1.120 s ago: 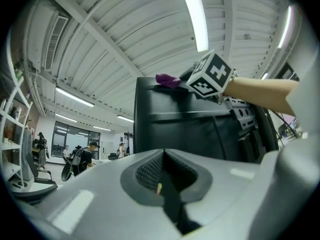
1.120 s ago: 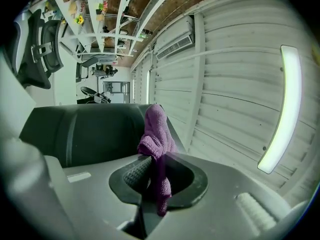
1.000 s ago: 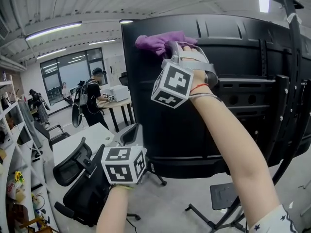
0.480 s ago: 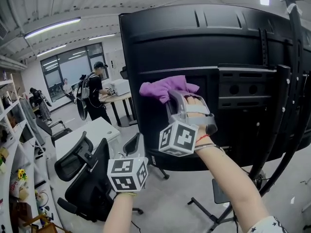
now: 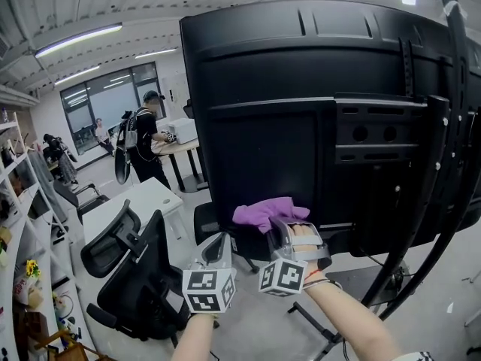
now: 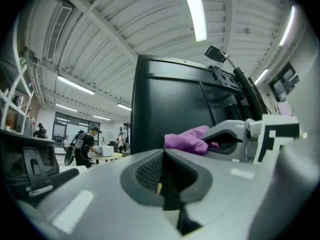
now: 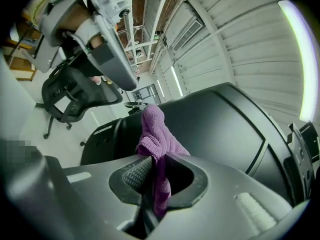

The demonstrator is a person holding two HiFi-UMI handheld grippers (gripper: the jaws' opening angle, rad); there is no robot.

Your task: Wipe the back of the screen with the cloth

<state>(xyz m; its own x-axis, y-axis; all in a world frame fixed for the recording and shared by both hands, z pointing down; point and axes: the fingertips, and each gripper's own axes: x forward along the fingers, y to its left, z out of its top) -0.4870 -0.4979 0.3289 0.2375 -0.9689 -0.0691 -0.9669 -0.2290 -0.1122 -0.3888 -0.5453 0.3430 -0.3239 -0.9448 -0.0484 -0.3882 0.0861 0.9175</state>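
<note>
The big black screen back (image 5: 285, 119) fills the upper head view, mounted on a dark stand. My right gripper (image 5: 279, 228) is shut on a purple cloth (image 5: 264, 213), which lies against the screen's lower edge. The right gripper view has the cloth (image 7: 156, 139) pinched between the jaws, with the screen back (image 7: 220, 129) behind it. My left gripper (image 5: 218, 248) hangs just left of the right one, below the screen, jaws closed with nothing between them. In the left gripper view the cloth (image 6: 189, 138) and screen (image 6: 170, 109) lie ahead.
Black office chairs (image 5: 131, 277) and a white desk (image 5: 135, 205) stand at the lower left. A person with a backpack (image 5: 143, 145) stands at a far table. The stand's poles (image 5: 443, 171) run down at the right. Shelves (image 5: 19, 224) line the left wall.
My right gripper has dragged the cloth down the screen back, from the top edge through the middle to the lower edge. The left gripper has stayed low and shifted slightly right.
</note>
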